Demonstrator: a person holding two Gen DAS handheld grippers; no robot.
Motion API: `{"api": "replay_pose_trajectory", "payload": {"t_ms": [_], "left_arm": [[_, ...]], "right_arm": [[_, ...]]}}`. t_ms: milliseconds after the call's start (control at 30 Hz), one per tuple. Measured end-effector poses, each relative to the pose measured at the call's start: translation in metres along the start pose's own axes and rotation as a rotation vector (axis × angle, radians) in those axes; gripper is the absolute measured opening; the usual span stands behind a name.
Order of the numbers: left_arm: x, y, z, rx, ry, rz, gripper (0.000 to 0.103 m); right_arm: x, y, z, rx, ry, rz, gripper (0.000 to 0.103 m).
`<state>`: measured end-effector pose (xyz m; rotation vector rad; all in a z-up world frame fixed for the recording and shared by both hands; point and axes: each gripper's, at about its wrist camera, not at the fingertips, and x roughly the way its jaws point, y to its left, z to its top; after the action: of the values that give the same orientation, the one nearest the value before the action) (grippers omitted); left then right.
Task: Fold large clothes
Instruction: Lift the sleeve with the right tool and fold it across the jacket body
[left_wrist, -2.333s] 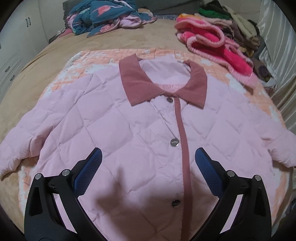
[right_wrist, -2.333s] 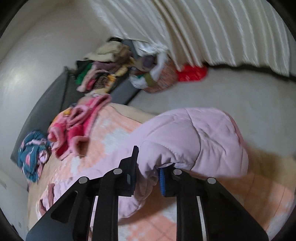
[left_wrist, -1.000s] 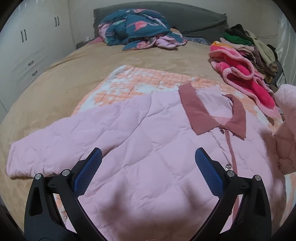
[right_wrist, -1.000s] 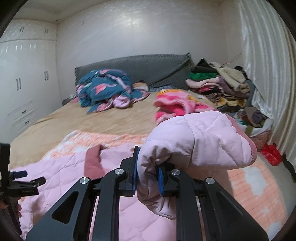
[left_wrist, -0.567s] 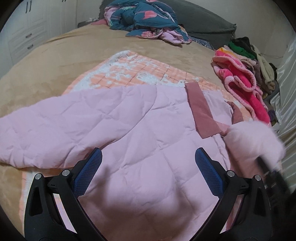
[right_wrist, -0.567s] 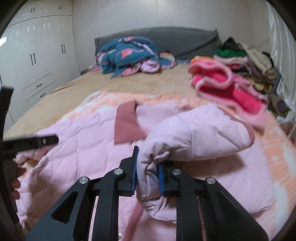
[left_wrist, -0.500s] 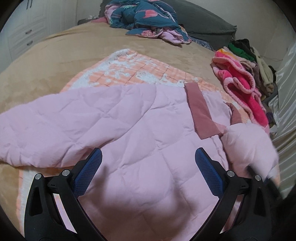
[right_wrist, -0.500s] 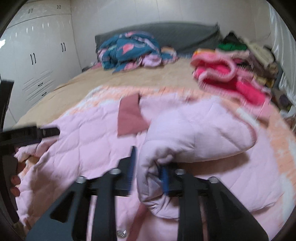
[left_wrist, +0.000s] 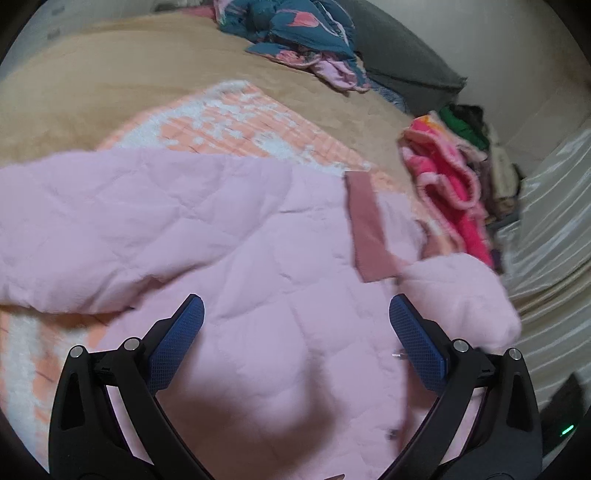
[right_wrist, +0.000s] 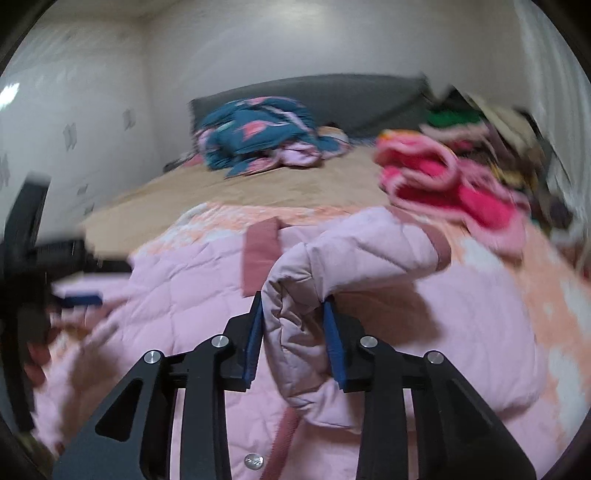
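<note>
Left wrist view. Left gripper (left_wrist: 295, 325), black frame with blue textured pads, jaws spread wide and holding nothing, hovers over the pale pink quilted jacket (left_wrist: 229, 258). Jacket lies front-up on an orange-and-white checked blanket (left_wrist: 236, 118) over the tan bedspread (left_wrist: 92, 81). Diamond stitching, creased fabric. One long sleeve (left_wrist: 85, 236) stretches out ahead-left of the gripper. Dusty-rose corduroy collar (left_wrist: 367, 236) ahead-right. The other sleeve, bunched into a puffy lump (left_wrist: 461, 295), sits just beyond the right pad, over the jacket front. Farther ahead: teal floral bedding heap (left_wrist: 295, 33) against a grey headboard (left_wrist: 402, 62); hot-pink fleece garment (left_wrist: 454, 195) and a dark clothes pile (left_wrist: 476, 136) far right. Frame is motion-blurred.

Right wrist view. Right gripper (right_wrist: 293, 332) is clamped on the cuff end of that bunched sleeve (right_wrist: 354, 254); fabric fills the gap between the 2 blue pads and bulges below them. The sleeve arches up and away to the right, dusty-rose trim showing at its far end. Jacket body (right_wrist: 184, 306) spreads beneath; 1 metal snap button (right_wrist: 253, 460) directly under the gripper on the rose placket. Collar (right_wrist: 258, 254) just ahead-left. The left gripper (right_wrist: 55, 273) shows as a dark blur far left. Teal bedding (right_wrist: 258, 133), pink fleece (right_wrist: 443, 181), white wardrobe (right_wrist: 55, 129) beyond.
</note>
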<state>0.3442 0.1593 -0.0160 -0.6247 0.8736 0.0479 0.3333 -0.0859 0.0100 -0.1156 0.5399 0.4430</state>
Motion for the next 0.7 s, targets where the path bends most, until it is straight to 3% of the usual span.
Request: {"api": "replay_pose_trajectory", "payload": {"t_ms": [200, 467, 600, 667, 700], "left_arm": [[0.003, -0.002, -0.002, -0.034, 0.04, -0.117, 0.094], [0.002, -0.003, -0.005, -0.102, 0.058, -0.257, 0.094], [-0.006, 0.0, -0.002, -0.105, 0.02, -0.257, 0.094], [0.001, 0.0, -0.004, -0.099, 0.048, -0.252, 0.094], [0.011, 0.001, -0.008, -0.103, 0.09, -0.258, 0.094]], "right_arm": [[0.017, 0.023, -0.011, -0.071, 0.089, 0.082, 0.022], [0.029, 0.04, -0.023, -0.093, 0.166, 0.127, 0.029], [0.028, 0.043, -0.024, -0.102, 0.188, 0.168, 0.04], [0.02, 0.039, -0.023, -0.075, 0.179, 0.193, 0.056], [0.012, 0.033, -0.022, -0.048, 0.167, 0.209, 0.059]]}}
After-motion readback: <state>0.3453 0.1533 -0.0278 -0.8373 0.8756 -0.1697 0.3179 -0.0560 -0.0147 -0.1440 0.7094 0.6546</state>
